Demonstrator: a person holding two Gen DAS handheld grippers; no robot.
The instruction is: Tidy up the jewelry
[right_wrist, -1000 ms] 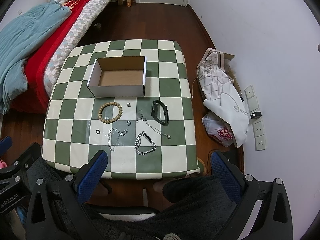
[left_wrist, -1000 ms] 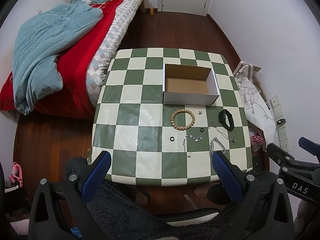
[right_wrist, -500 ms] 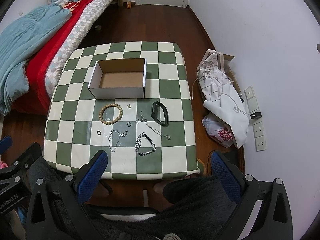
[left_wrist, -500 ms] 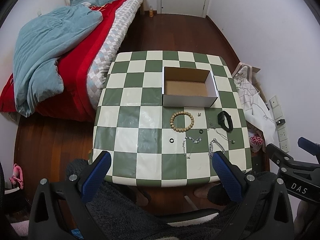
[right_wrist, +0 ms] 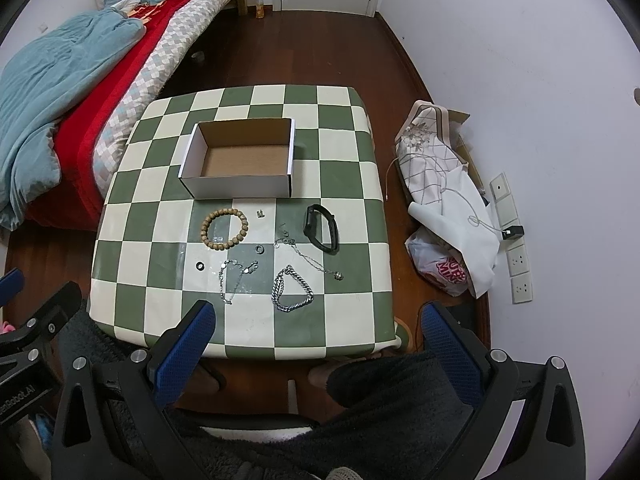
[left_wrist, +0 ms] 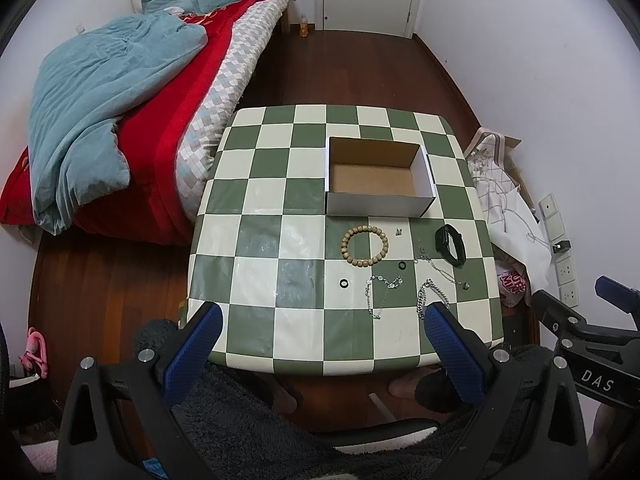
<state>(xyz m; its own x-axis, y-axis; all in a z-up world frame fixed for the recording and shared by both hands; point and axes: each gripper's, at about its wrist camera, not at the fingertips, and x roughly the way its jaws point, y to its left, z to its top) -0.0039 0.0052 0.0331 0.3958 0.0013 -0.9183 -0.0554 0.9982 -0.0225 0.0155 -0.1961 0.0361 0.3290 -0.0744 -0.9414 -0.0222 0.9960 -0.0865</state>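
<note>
Where legible, right gripper [left_wrist: 616,300] reads "DAS".

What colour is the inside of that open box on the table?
The box is plain cardboard brown inside and white outside, seen most clearly in the right wrist view.

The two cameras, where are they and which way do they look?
Left wrist: sits on the left tongs, held high, looking down at the checkered table; dark fuzzy sleeve below, right tongs at the right edge.
Right wrist: sits on the right tongs, facing the same way; left tongs at the left edge.
Both show the open box and bead bracelet.
</note>
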